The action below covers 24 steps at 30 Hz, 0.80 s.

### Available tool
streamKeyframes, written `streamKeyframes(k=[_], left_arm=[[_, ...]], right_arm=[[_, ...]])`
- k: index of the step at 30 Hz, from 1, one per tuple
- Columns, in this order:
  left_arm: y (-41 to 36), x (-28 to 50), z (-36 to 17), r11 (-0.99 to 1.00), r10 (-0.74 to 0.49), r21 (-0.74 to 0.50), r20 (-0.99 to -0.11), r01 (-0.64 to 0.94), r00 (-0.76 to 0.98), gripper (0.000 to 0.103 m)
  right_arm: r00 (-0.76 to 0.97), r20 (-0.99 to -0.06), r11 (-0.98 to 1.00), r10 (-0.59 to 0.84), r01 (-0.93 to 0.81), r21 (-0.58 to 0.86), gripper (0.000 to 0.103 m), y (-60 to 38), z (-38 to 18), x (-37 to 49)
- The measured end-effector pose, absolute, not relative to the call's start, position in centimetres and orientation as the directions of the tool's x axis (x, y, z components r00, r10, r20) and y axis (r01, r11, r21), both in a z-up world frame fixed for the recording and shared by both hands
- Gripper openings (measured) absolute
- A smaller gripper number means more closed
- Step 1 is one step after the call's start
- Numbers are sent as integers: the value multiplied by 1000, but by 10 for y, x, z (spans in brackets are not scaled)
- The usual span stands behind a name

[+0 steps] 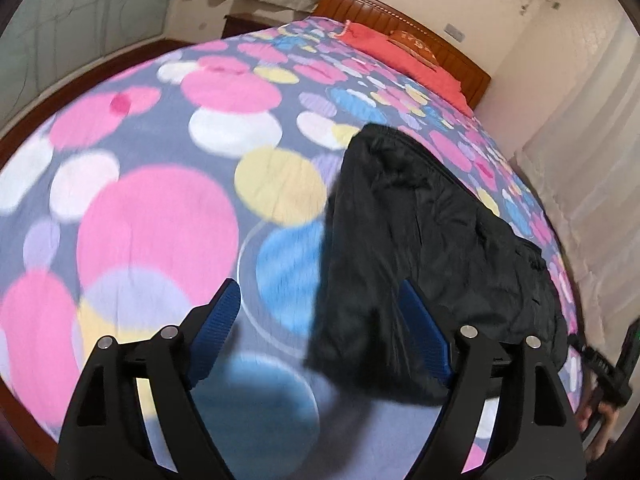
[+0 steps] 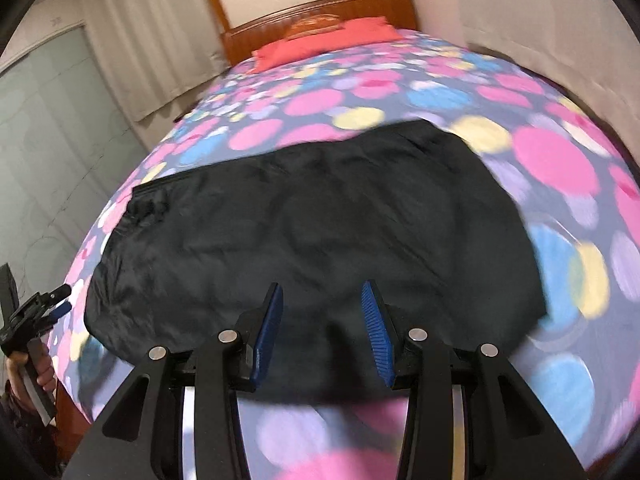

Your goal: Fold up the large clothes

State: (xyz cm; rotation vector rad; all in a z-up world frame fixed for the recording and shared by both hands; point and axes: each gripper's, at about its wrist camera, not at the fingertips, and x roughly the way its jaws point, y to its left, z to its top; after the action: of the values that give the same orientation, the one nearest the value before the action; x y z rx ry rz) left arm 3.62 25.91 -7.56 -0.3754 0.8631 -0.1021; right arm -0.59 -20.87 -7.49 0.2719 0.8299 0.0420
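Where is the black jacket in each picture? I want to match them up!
Left wrist view: the black jacket lies right of centre on the spotted bedspread, reaching down between the blue pads.
Right wrist view: the black jacket spreads across the middle, above the pads.
Shared landmark: the red pillow by the wooden headboard.

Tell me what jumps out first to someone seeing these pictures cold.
The bedspread, covered in pink, blue and yellow circles, fills both views. On it lies a black garment, folded into a dark slab near the bed's foot. A red pillow sits against the wooden headboard, and both grippers hover over the bed with nothing between their blue pads.
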Motion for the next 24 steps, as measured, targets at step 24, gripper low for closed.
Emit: streamKeyframes(k=[24], left_arm=[[214,144,-116,887,-441,-453,-767,94,466,81]], right_arm=[[600,-800,997,1,60,46,43,-129,-136,95]])
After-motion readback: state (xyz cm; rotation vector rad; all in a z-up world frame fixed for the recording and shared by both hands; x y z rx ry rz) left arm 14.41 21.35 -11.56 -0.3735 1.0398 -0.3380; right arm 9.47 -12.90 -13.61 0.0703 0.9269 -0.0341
